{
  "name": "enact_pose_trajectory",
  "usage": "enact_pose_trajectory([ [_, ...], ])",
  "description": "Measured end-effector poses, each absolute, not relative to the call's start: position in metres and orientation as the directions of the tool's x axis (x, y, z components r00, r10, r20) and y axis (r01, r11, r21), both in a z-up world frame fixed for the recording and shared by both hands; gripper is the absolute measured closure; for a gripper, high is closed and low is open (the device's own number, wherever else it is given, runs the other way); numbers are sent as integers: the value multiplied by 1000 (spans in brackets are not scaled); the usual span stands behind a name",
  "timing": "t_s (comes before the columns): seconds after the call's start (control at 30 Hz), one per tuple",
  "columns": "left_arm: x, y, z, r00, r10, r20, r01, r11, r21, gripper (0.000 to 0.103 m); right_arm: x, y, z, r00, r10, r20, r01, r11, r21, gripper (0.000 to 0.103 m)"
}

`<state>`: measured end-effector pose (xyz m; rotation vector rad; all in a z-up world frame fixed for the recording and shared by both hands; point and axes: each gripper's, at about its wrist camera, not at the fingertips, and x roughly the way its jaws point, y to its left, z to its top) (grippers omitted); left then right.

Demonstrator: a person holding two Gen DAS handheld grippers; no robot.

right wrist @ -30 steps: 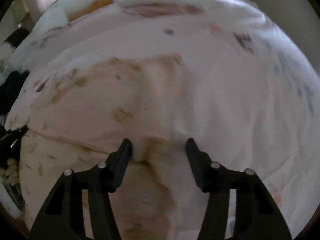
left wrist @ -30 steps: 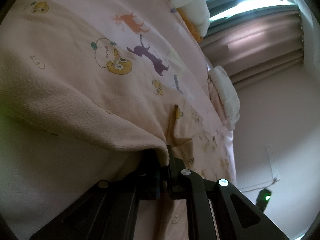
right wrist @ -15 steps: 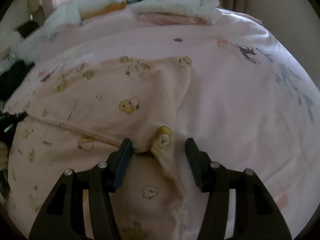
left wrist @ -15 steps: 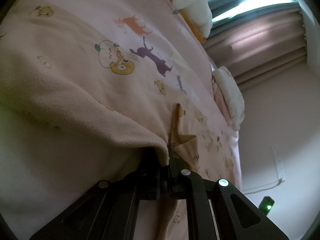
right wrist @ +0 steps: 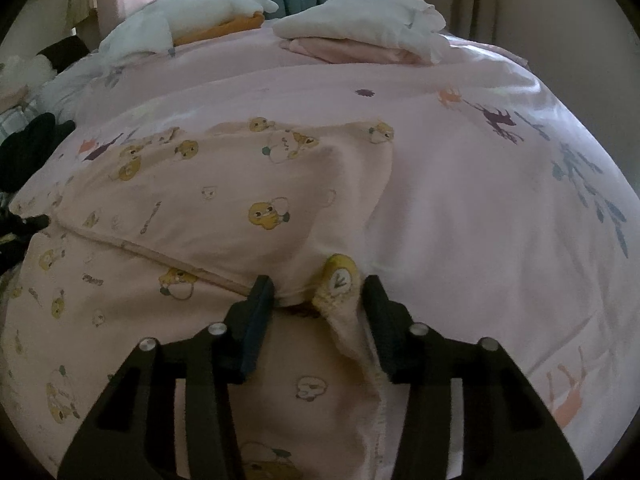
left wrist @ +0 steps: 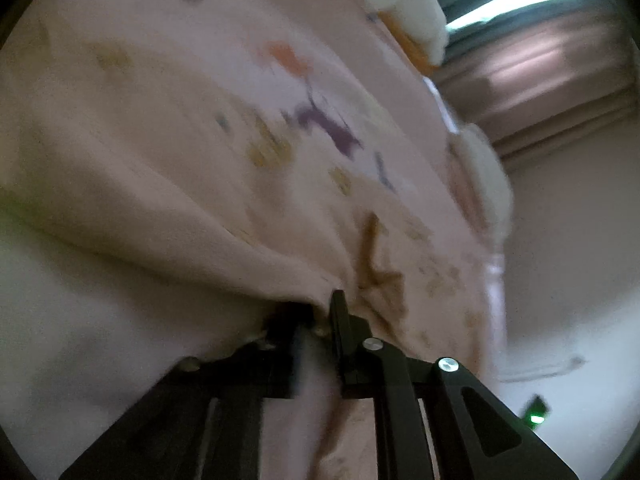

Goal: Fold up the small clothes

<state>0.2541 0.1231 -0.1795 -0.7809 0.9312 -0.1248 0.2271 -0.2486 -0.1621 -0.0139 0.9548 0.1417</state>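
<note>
1. Left wrist view first: my left gripper (left wrist: pixel 320 316) has just been opening. Half a second ago it pinched the folded edge of the pale peach fleece baby garment printed with yellow cartoon animals (left wrist: pixel 168 184); now its jaws stand slightly apart with cloth draped between them, though blur hides whether the pads touch it.
2. I read that as the fold being released, so this layer should settle on the pink animal-print bedsheet (left wrist: pixel 224 40).
3. Right wrist view: my right gripper (right wrist: pixel 318 300) has been closing somewhat, yet its jaws remain apart, clamping nothing.
4. The garment (right wrist: pixel 224 200) lies spread on the bedsheet (right wrist: pixel 480 208), its curled yellow-patterned corner (right wrist: pixel 338 276) between the right jaws, beside the right-hand one.
</note>
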Motion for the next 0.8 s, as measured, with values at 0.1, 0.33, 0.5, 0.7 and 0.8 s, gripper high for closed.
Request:
enact_pose_trajectory([
  [0.1, 232, 150, -146, 671, -156, -725, -303, 835, -460, 35, 227, -248, -162, 570, 118, -813, -133, 990, 50, 62],
  [0.33, 187, 268, -153, 707, -104, -699, -481, 655, -584, 30, 228, -250, -163, 566, 131, -814, -132, 989, 68, 61],
  [0.5, 164, 317, -176, 760, -87, -644, -535, 479, -696, 30, 228, -250, -164, 564, 137, -815, -132, 988, 74, 61],
  [0.7, 169, 334, -182, 789, -49, -613, -537, 429, -726, 44, 228, -249, -163, 563, 136, -815, -132, 989, 74, 61],
  [0.8, 178, 338, -185, 719, 28, -695, -645, 401, -651, 82, 228, -250, -163, 563, 138, -815, -131, 988, 76, 61],
])
